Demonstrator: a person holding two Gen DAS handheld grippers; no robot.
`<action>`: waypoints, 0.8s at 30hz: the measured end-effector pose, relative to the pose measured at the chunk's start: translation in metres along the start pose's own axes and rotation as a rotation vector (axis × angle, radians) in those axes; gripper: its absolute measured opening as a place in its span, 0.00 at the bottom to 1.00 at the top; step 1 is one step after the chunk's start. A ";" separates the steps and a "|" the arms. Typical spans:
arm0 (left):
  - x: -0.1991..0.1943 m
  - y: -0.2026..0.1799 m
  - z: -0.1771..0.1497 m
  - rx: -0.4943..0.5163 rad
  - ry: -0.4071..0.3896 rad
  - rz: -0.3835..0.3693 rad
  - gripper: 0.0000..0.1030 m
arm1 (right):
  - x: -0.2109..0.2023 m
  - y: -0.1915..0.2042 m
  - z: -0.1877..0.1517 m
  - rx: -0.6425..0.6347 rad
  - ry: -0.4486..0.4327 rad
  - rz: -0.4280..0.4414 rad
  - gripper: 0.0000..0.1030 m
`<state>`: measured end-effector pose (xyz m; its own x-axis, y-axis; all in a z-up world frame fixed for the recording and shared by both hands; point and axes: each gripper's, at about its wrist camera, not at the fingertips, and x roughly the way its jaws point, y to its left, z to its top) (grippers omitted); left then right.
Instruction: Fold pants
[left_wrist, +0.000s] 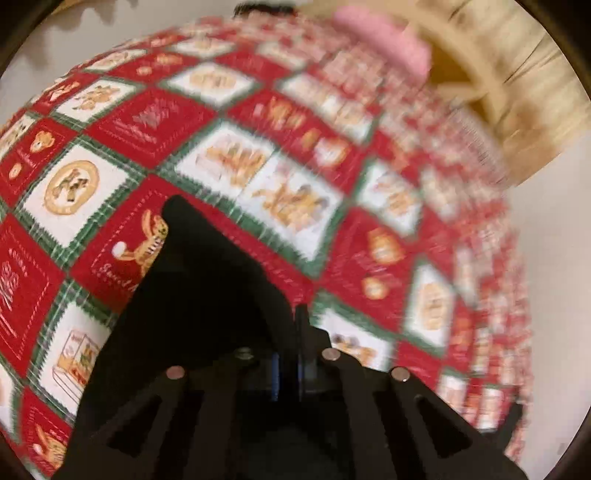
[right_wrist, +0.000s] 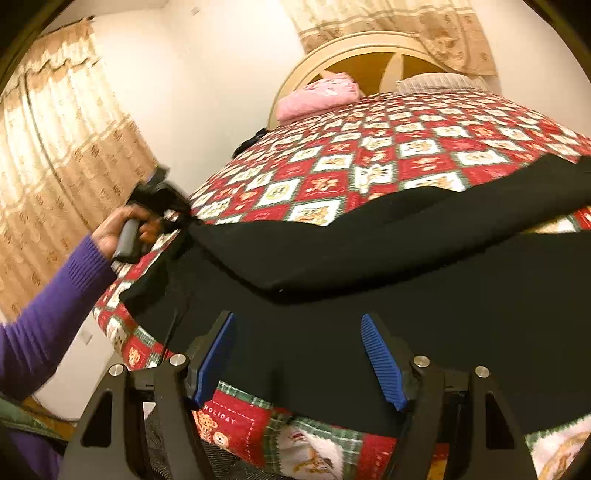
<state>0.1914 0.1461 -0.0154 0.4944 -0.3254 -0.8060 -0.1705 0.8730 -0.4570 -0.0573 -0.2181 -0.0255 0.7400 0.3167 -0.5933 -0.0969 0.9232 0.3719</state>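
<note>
Black pants (right_wrist: 369, 258) lie across the near end of a bed with a red, white and green patchwork cover (right_wrist: 388, 147). One part is folded over the rest. My right gripper (right_wrist: 299, 354) is open, its blue pads (right_wrist: 380, 358) apart just above the pants' near edge. My left gripper (right_wrist: 173, 218), held by a hand in a purple sleeve, is shut on the pants' left corner and lifts it. In the blurred left wrist view the black cloth (left_wrist: 207, 295) hangs between the closed fingers (left_wrist: 295, 332) above the cover (left_wrist: 258, 147).
A pink folded cloth (right_wrist: 317, 98) and a pillow (right_wrist: 439, 83) lie at the bed's head by a round headboard (right_wrist: 369, 48). Beige curtains (right_wrist: 55, 155) hang at left. The bed's edge runs near my right gripper.
</note>
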 end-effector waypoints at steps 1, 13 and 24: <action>-0.012 0.001 -0.004 0.011 -0.027 -0.026 0.06 | -0.001 -0.005 0.001 0.024 -0.008 -0.004 0.69; -0.107 0.037 -0.089 -0.037 -0.212 -0.280 0.06 | 0.031 -0.042 0.020 0.352 -0.013 0.061 0.69; -0.081 0.052 -0.081 -0.052 -0.160 -0.241 0.06 | 0.082 -0.010 0.044 0.332 0.077 -0.195 0.69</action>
<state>0.0734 0.1887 -0.0046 0.6536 -0.4556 -0.6043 -0.0735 0.7565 -0.6499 0.0339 -0.2105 -0.0464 0.6698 0.1690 -0.7230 0.2705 0.8513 0.4496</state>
